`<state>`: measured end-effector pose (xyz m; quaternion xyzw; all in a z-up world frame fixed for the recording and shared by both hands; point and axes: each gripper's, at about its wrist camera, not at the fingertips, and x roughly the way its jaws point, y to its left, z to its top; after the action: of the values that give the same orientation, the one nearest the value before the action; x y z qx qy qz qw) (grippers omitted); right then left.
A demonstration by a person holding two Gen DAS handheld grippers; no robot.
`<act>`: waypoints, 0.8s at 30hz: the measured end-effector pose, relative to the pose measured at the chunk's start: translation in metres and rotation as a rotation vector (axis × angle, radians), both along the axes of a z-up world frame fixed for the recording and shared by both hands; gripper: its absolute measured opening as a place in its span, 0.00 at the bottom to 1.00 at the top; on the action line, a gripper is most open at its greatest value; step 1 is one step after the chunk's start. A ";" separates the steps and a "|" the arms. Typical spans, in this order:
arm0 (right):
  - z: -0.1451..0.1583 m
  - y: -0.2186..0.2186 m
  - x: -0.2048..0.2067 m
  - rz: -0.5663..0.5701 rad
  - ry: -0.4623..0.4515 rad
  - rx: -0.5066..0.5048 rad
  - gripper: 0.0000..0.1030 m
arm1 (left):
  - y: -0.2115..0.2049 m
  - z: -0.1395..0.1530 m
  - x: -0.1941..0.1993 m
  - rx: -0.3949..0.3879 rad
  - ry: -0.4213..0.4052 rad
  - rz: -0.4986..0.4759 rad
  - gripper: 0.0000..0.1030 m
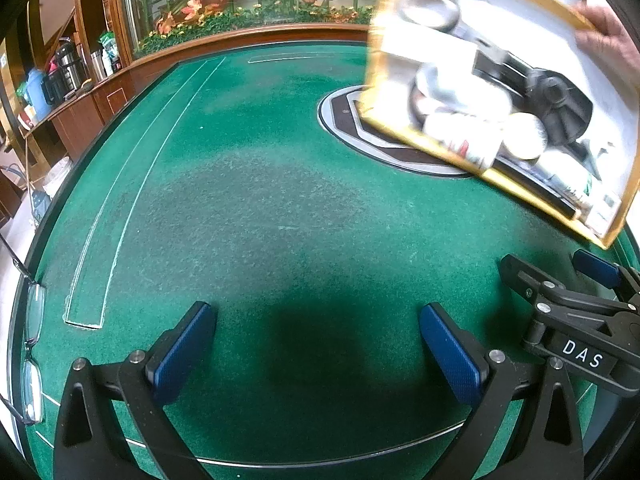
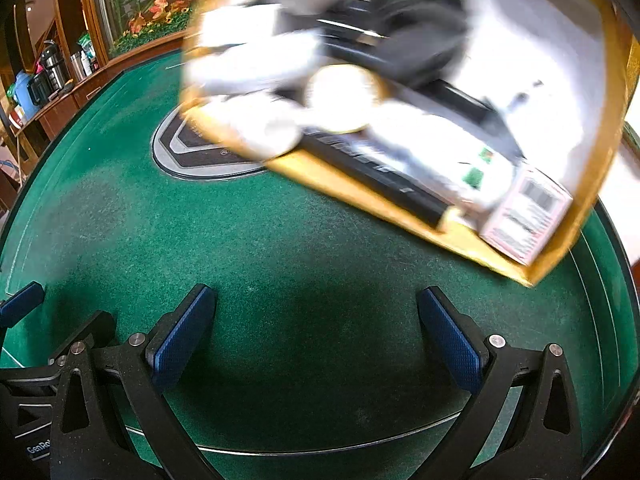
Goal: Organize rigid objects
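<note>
Right wrist view is pretty smeared: one yellow tray (image 2: 320, 176) hangs tilted above the green worktop (image 2: 280, 248), and its jumble of white and black things is too blurred to count. Left wrist view shows a hand (image 1: 612, 40) at the tray's far edge, mostly cut off. Both tongs, left (image 1: 318, 354) and right (image 2: 316, 346), are spread wide, pinching nothing. One pair of glasses (image 1: 34, 344) lies at the worktop's edge.
</note>
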<state>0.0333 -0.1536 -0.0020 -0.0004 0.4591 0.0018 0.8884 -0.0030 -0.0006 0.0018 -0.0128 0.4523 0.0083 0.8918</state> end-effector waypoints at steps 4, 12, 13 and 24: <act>-0.001 0.000 -0.001 0.000 0.001 0.000 1.00 | 0.000 0.000 0.000 0.000 0.000 0.000 1.00; 0.002 -0.002 -0.005 0.001 0.000 -0.001 1.00 | -0.001 0.000 0.001 -0.001 0.001 -0.003 1.00; 0.002 -0.002 -0.005 0.001 0.000 0.000 1.00 | 0.000 0.000 0.001 -0.001 0.001 -0.003 1.00; -0.004 0.003 0.004 0.002 0.001 -0.001 1.00 | 0.000 0.000 0.002 -0.001 0.001 -0.003 1.00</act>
<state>0.0370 -0.1502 -0.0060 -0.0012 0.4595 0.0023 0.8882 -0.0006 -0.0004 0.0020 -0.0124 0.4529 0.0069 0.8914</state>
